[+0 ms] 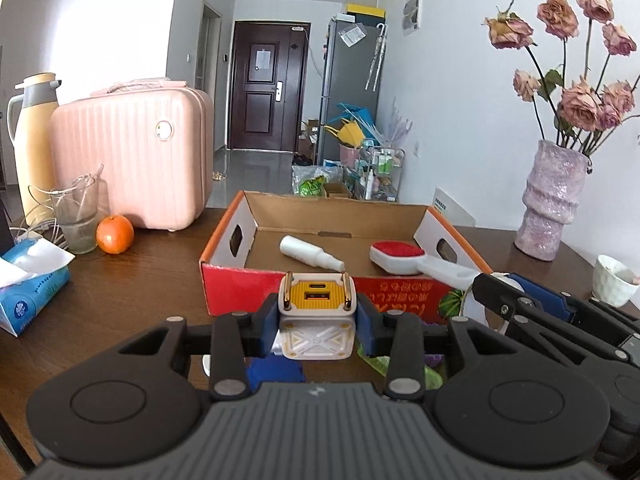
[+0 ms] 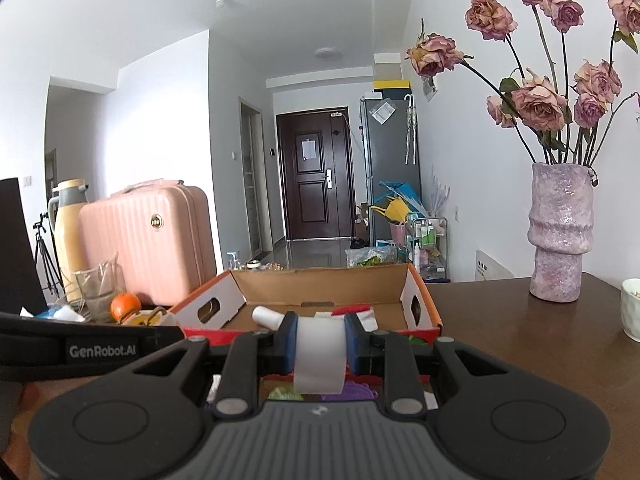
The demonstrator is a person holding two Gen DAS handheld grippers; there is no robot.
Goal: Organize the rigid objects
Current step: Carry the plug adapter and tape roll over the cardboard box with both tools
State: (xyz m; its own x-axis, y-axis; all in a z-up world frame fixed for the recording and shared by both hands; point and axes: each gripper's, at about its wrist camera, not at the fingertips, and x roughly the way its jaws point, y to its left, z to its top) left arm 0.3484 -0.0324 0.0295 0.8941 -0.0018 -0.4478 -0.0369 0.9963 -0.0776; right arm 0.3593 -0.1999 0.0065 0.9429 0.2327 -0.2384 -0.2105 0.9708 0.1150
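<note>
My left gripper is shut on a white and yellow charger cube with gold prongs, held just before the near wall of a red cardboard box. In the box lie a white bottle and a white brush with a red pad. In the right wrist view my right gripper is shut on a white roll, also close to the box. The right gripper shows at the right edge of the left wrist view, beside the box's right corner.
On the dark wooden table stand a pink hard case, a cream thermos, a glass, an orange and a blue tissue pack at left. A purple vase with dried roses and a white cup stand at right.
</note>
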